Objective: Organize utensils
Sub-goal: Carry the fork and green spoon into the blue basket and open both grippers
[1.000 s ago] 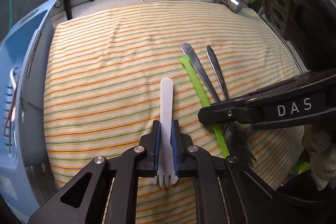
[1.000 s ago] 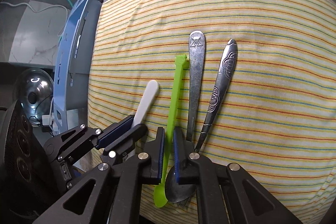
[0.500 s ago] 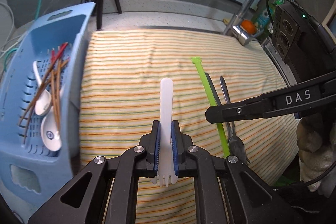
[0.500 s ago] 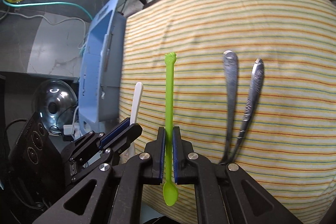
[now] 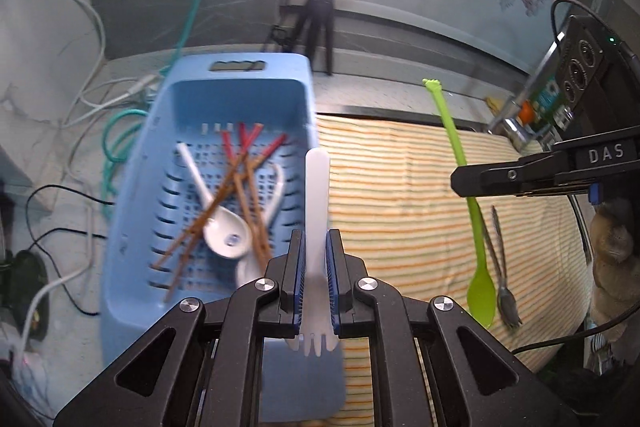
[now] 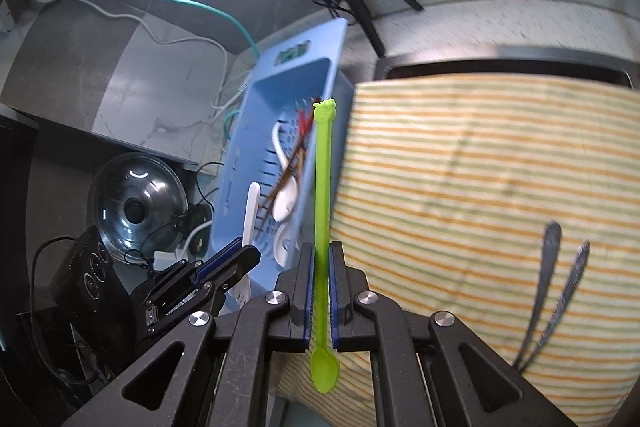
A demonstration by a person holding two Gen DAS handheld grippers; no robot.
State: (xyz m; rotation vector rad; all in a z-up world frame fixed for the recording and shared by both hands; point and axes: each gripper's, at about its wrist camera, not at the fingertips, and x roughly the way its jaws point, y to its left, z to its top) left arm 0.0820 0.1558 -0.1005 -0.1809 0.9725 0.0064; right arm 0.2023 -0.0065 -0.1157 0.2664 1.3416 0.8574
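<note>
White plastic fork (image 5: pixel 317 223) is pinched in the left gripper (image 5: pixel 316 291), jaws nearly shut on its neck just above the tines, handle sticking out fwd over the edge of the blue basket (image 5: pixel 132 195). Right gripper (image 6: pixel 318 291) has its jaws clamped on the lime green spoon (image 6: pixel 321 195), held low on the handle close to the bowl, w/ the long stem pointing toward that same basket. Both are super light and kinda bendy imo, so no weight issue, but thin smooth plastic can pivot in the pads, esp the spoon since most of its length hangs past the grip. Holding near the head end seems ok for a short carry. Basket already has chopsticks (image 5: pixel 240 195) and white ceramic soup spoons (image 5: pixel 224 231) in it, those are the breakable ones, so prob lower in gently. Two metal utensils (image 6: pixel 556 287) lie side by side on the striped cloth (image 6: pixel 480 163), heavier, stiffer, slicker, grab those mid-handle I'd guess.
</note>
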